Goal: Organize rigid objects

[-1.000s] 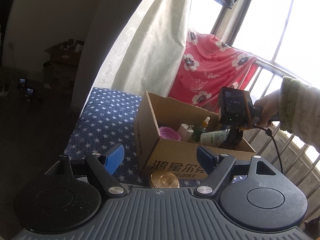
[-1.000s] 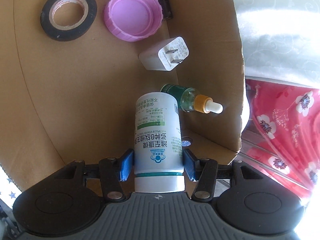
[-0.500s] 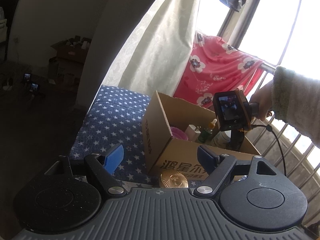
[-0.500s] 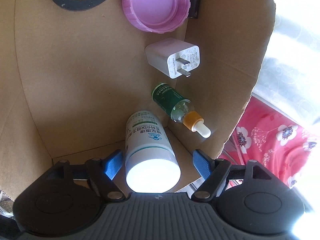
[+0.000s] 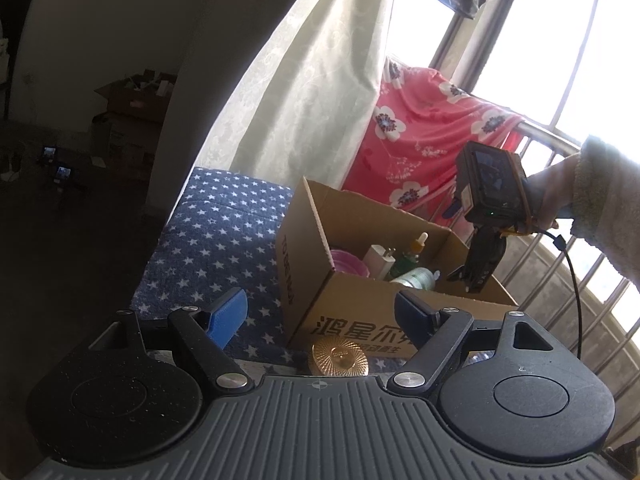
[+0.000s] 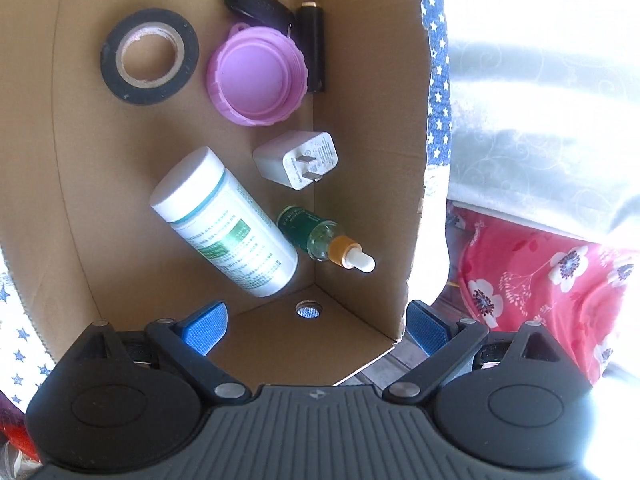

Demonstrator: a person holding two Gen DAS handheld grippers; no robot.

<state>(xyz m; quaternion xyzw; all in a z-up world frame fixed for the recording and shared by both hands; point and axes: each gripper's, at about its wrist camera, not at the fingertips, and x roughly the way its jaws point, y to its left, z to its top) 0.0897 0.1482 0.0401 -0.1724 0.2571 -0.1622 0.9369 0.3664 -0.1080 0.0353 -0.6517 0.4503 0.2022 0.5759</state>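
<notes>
1. Left wrist view:
   - The left gripper (image 5: 320, 312) fills the bottom of the frame. Its blue pads stand wide apart and hold nothing.
   - A gold round disc (image 5: 340, 358) lies low in the centre, just in front of the cardboard box (image 5: 360, 320) and roughly between the pads. It looks like the next piece to collect, which would explain why this gripper waits here, open.
   - The box sits on a star-patterned cloth (image 5: 216, 224) at mid-frame.
   - At the right, a person's hand (image 5: 548, 196) in a fleecy sleeve holds the right gripper (image 5: 468, 276) above the box's near right corner.

2. Right wrist view:
   - The right gripper (image 6: 316, 328) looks down into the box. Its jaws have just been opening and now stand wide, with nothing between them.
   - The white bottle (image 6: 224, 216) lies on its side on the box floor in mid-frame, clear of both pads, so it reads as set down.
   - It rests just beside a green dropper bottle (image 6: 316, 232), below a white charger (image 6: 296, 160).
   - A purple lid (image 6: 256, 80) and a black tape roll (image 6: 150, 60) lie towards the top, so the hard items are gathered in one container.
</notes>
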